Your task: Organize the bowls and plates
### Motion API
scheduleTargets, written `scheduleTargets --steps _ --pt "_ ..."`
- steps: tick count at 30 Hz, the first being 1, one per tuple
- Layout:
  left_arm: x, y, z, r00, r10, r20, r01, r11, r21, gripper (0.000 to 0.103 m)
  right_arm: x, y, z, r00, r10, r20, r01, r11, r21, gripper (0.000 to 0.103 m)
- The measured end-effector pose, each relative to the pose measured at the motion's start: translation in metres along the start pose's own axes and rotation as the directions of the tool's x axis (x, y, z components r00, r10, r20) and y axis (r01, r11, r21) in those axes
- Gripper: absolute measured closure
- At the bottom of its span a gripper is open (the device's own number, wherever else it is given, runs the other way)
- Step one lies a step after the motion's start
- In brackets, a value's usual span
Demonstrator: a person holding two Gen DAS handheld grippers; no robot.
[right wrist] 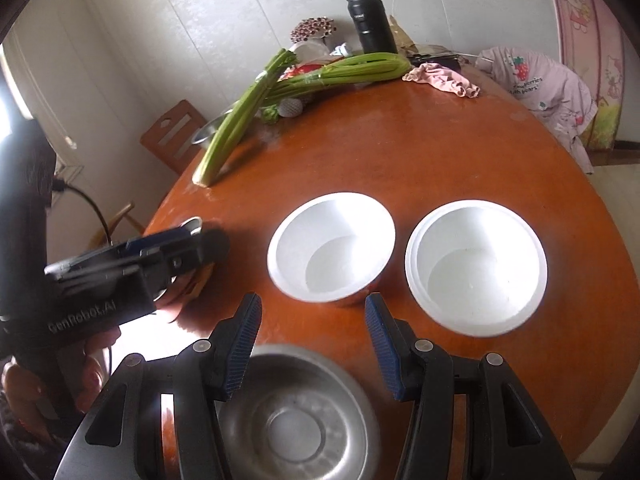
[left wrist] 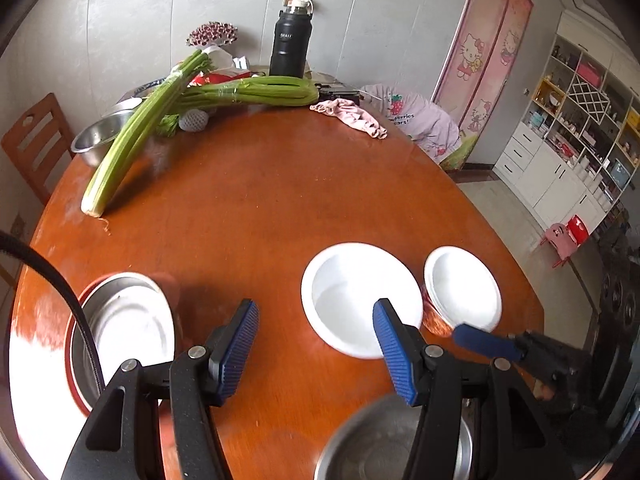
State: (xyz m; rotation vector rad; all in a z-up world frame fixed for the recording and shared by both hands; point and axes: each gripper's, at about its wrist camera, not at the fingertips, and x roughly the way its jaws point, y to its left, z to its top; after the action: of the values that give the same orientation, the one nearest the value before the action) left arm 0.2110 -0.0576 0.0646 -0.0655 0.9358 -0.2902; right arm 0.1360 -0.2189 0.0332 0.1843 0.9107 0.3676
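Steel dish (left wrist: 124, 320) on a red plate sits far left on the worktop (left wrist: 280, 200). Left gripper (left wrist: 316, 340) hangs open and empty. White bowl (right wrist: 332, 248) and stacked white bowls (right wrist: 476, 268) stand side by side, apart. Right gripper (right wrist: 314, 344) gapes, empty, above a steel bowl (right wrist: 296, 416).

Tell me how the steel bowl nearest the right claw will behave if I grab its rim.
The steel bowl looks thin, so probably light. Its smooth, shiny wall may slip in the pads. It sits wide and low with a flat base, so tipping seems unlikely.
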Motion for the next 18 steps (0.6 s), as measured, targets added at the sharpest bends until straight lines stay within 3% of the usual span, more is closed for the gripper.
scheduleTargets --steps 7,18 --pt "0.044 0.003 0.02 0.997 -0.011 -0.076 0.012 1.0 0.01 0.044 0.023 -0.006 0.003 0.999 -0.015 -0.048 0.016 0.999 0.039 0.047" --pt "0.095 0.004 0.024 0.987 -0.054 -0.152 0.055 0.999 0.001 0.044 0.041 -0.014 0.008 0.995 -0.05 -0.09 0.057 0.996 0.066 0.047"
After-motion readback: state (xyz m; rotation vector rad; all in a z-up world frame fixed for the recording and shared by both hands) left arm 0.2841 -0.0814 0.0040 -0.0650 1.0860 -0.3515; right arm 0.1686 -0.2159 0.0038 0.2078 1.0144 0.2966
